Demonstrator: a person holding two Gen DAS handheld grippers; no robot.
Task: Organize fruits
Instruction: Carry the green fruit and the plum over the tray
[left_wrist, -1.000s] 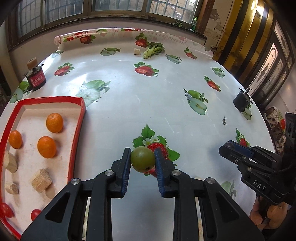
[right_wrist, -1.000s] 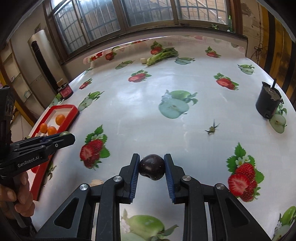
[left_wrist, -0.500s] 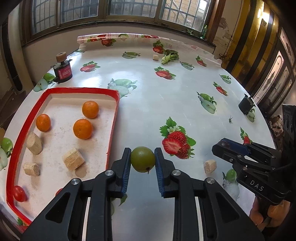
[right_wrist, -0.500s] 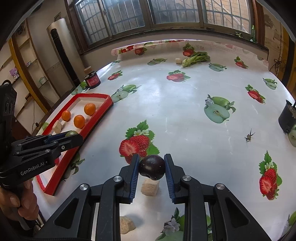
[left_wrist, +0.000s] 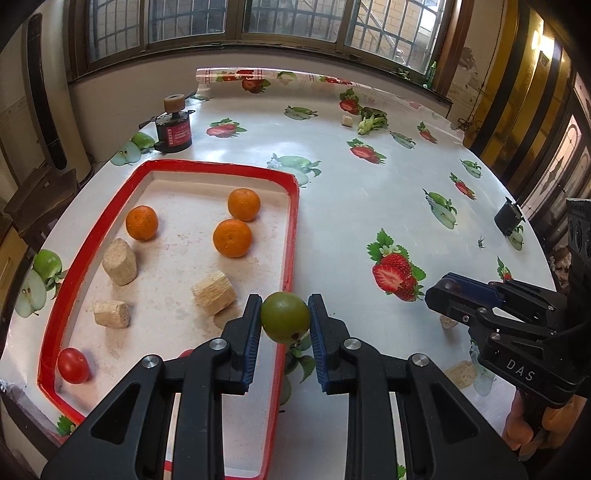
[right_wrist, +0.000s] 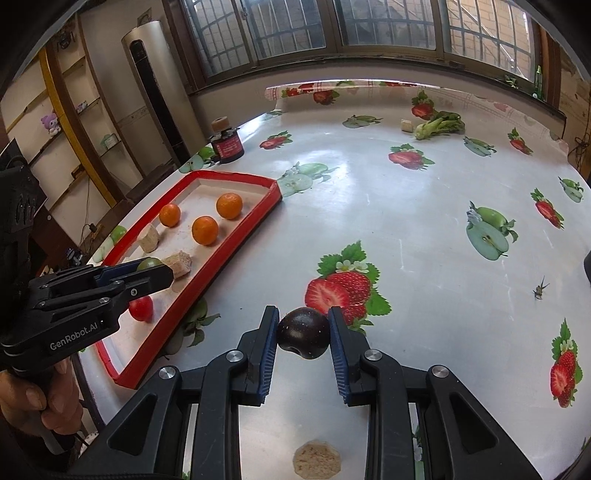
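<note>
A: We have the small round green fruit (left_wrist: 284, 316) clamped between the jaws of the left gripper (left_wrist: 284, 325), held above the right rim of the red-edged rectangular tray (left_wrist: 291, 236) at the bench's left edge.

B: And our right gripper (right_wrist: 303, 338) has its jaws clenched on the dark purple round plum (right_wrist: 303, 333), over the fruit-print oilcloth bench (right_wrist: 424, 221), well apart from the tray.

A: We grip each fruit across its middle so it cannot roll out, we reckon.

B: The tray already holds three small orange mandarins (left_wrist: 232, 237), a red cherry tomato (left_wrist: 73, 365) at its near left corner and pale woody cylinder chunks (left_wrist: 214, 292).

A: So the green one likely goes down first, in the bare patch.
</note>
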